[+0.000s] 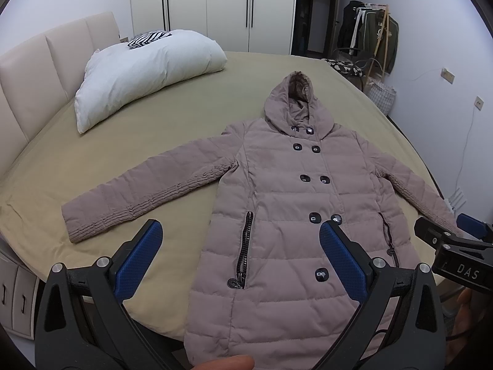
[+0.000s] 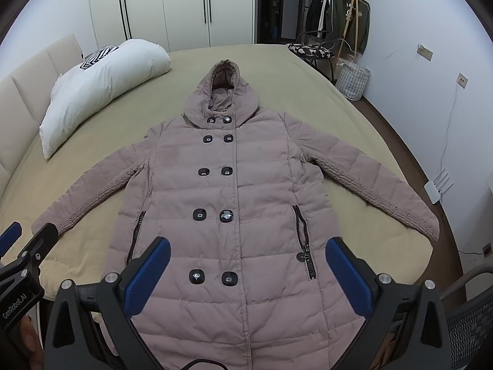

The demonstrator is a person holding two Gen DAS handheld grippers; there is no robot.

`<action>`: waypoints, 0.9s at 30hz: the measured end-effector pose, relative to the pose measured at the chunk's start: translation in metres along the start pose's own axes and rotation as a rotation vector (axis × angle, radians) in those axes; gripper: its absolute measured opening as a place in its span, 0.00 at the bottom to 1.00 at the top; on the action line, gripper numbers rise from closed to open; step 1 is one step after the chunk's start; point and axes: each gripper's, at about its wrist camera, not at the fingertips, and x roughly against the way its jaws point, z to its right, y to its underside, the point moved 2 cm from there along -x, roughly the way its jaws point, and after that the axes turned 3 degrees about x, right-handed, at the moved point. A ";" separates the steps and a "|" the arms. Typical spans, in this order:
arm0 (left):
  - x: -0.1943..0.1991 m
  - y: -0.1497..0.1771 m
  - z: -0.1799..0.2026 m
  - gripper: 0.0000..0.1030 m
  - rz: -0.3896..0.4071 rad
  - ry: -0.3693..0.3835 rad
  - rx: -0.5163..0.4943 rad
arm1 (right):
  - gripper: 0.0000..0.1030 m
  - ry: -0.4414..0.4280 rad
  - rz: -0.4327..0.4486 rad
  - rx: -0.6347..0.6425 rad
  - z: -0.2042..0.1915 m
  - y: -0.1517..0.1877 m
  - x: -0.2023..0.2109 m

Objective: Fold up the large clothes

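Note:
A mauve hooded down coat (image 1: 286,203) lies flat and face up on the bed, sleeves spread, hood pointing away; it also shows in the right wrist view (image 2: 246,191). It has black buttons in two columns and two zip pockets. My left gripper (image 1: 240,237) is open and empty, hovering above the coat's lower left part. My right gripper (image 2: 248,252) is open and empty above the coat's lower middle. The right gripper shows at the right edge of the left wrist view (image 1: 456,231), and the left gripper at the left edge of the right wrist view (image 2: 27,240).
The coat lies on a bed with an olive sheet (image 1: 172,117). A white pillow (image 1: 144,71) lies at the far left by the padded headboard (image 1: 34,71). A clothes rack (image 2: 342,18) and a basket (image 2: 352,81) stand at the far right. A mesh chair (image 2: 471,317) is near right.

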 end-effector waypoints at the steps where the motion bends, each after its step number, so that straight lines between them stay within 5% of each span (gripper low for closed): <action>1: -0.002 0.001 0.001 1.00 -0.003 0.001 0.000 | 1.00 0.000 0.000 0.000 -0.001 0.004 -0.001; 12: -0.035 -0.009 0.009 1.00 -0.053 0.011 0.001 | 1.00 -0.016 -0.040 -0.024 0.007 0.014 -0.019; 16: -0.056 -0.010 0.014 1.00 -0.078 0.030 -0.005 | 1.00 -0.115 -0.053 -0.121 0.039 0.004 -0.039; 20: -0.094 -0.015 0.013 1.00 -0.156 0.126 0.057 | 1.00 -0.226 0.007 -0.397 0.117 0.003 -0.073; 23: -0.125 -0.019 0.015 1.00 -0.198 0.194 0.103 | 0.97 -0.239 0.043 -0.730 0.206 0.030 -0.112; 27: -0.157 -0.025 0.029 1.00 -0.138 0.206 0.087 | 0.81 -0.253 0.065 -1.121 0.308 0.081 -0.158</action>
